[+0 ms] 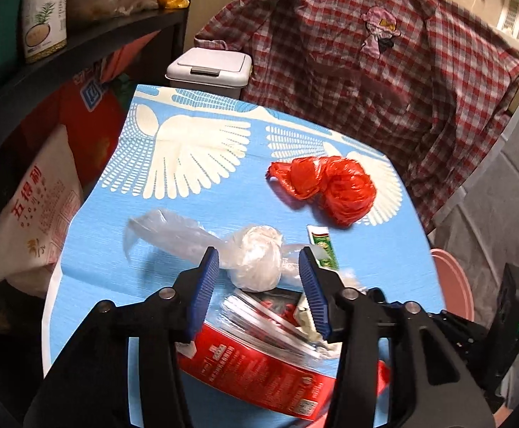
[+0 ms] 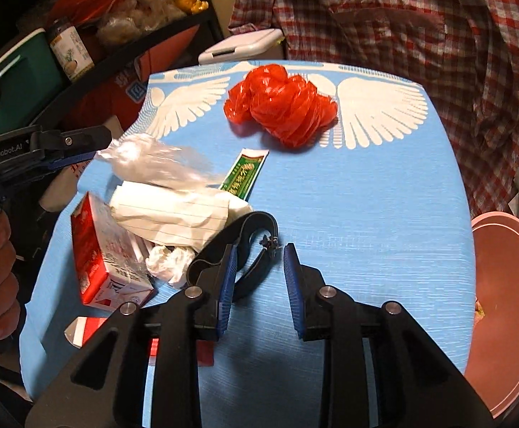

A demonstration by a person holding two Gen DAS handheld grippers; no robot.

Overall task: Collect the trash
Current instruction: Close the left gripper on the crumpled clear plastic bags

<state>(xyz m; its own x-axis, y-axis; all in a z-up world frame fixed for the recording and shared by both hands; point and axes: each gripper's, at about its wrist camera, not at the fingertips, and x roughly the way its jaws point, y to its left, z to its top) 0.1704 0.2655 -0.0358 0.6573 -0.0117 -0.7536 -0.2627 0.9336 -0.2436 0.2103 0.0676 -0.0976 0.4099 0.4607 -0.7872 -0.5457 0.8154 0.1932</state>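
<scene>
Trash lies on a blue table: a crumpled red plastic bag, a clear knotted plastic bag, a green sachet, a red carton, white paper, a tissue wad and a black band. My left gripper is open, its jaws either side of the clear bag's knot. My right gripper is open, just above the black band's frayed end.
A white lidded bin stands beyond the table's far edge. A pink basin sits at the right. Cluttered shelves stand left. A plaid shirt hangs behind.
</scene>
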